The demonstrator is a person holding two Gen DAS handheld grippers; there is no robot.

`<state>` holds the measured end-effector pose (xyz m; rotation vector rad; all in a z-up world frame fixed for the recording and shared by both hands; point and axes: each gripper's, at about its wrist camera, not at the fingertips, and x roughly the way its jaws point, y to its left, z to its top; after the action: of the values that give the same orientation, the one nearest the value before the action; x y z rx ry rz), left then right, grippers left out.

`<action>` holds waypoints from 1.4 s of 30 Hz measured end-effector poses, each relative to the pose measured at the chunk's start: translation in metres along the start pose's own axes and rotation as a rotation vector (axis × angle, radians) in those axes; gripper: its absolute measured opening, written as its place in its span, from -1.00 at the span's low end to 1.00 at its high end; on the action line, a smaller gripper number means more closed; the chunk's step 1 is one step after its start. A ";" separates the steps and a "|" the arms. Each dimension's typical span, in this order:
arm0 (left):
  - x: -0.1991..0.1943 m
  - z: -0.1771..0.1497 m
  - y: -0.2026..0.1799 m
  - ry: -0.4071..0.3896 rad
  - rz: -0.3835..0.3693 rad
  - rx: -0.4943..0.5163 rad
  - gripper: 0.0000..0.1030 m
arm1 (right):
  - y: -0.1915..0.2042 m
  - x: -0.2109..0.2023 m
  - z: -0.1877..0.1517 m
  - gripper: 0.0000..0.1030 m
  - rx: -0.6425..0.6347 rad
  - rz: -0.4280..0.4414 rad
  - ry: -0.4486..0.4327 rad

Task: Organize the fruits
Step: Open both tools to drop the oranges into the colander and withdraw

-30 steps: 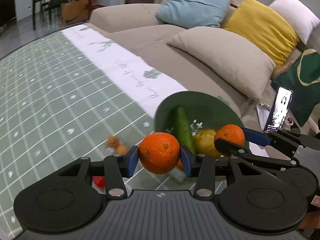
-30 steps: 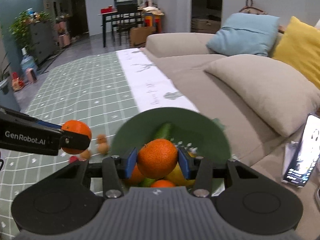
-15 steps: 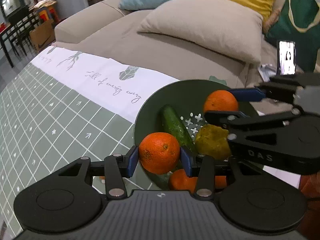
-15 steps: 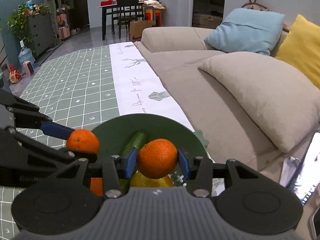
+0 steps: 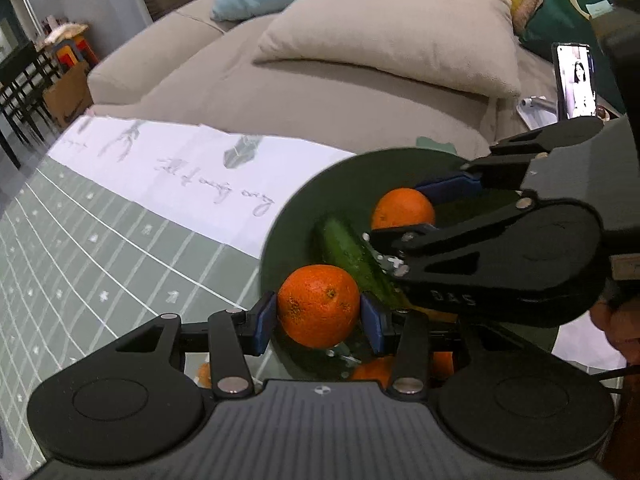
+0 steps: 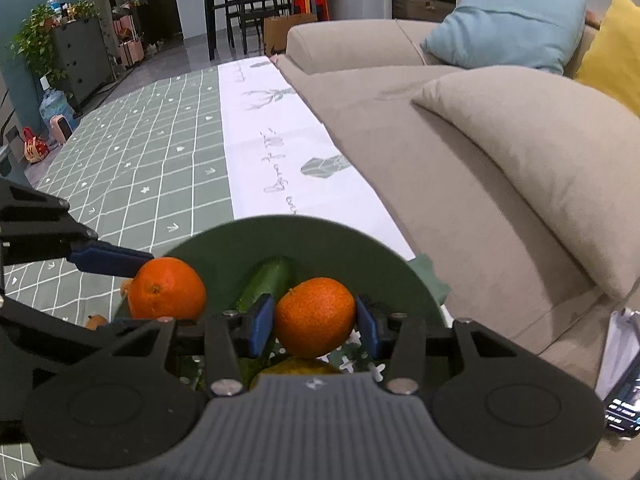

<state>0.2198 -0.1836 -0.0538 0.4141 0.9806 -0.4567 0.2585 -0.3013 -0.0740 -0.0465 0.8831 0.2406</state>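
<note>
My left gripper (image 5: pixel 319 316) is shut on an orange (image 5: pixel 319 305) and hangs over the near left rim of the green bowl (image 5: pixel 304 204). In the right wrist view the same orange (image 6: pixel 167 289) shows at the bowl's left edge. My right gripper (image 6: pixel 315 326) is shut on a smaller orange (image 6: pixel 315 316) above the middle of the green bowl (image 6: pixel 360 246). A cucumber (image 5: pixel 352 256) lies in the bowl, with a yellow fruit (image 6: pixel 296 366) and more oranges (image 5: pixel 372 370) under the grippers, partly hidden.
The bowl sits on a green checked cloth (image 5: pixel 80 264) with a white runner (image 6: pixel 260 152). A beige sofa (image 6: pixel 440 168) with cushions lies right behind it. A phone (image 5: pixel 575 80) stands propped on the sofa. Small fruit bits (image 6: pixel 96 321) lie on the cloth to the bowl's left.
Both grippers have come in and down over the bowl, each still holding its orange. The left one rolled, and the bowl now looms larger in both views.
</note>
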 end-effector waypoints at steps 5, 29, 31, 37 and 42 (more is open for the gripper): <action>0.007 -0.003 0.002 0.026 -0.026 -0.037 0.00 | 0.001 0.005 0.000 -0.18 0.000 -0.002 0.008; -0.069 -0.028 0.023 -0.102 -0.027 -0.179 0.33 | 0.029 -0.059 0.010 0.40 -0.024 -0.057 -0.079; -0.081 -0.037 0.032 -0.117 -0.016 -0.215 0.33 | 0.035 -0.069 0.009 0.43 -0.017 -0.055 -0.095; -0.114 -0.072 0.060 -0.161 0.010 -0.339 0.33 | 0.067 -0.100 0.000 0.51 -0.014 -0.034 -0.151; -0.131 -0.104 0.080 -0.177 0.035 -0.424 0.33 | 0.094 -0.116 -0.014 0.52 0.010 -0.011 -0.174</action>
<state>0.1288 -0.0384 0.0173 0.0081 0.8686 -0.2389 0.1559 -0.2342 0.0116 -0.0210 0.7103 0.2262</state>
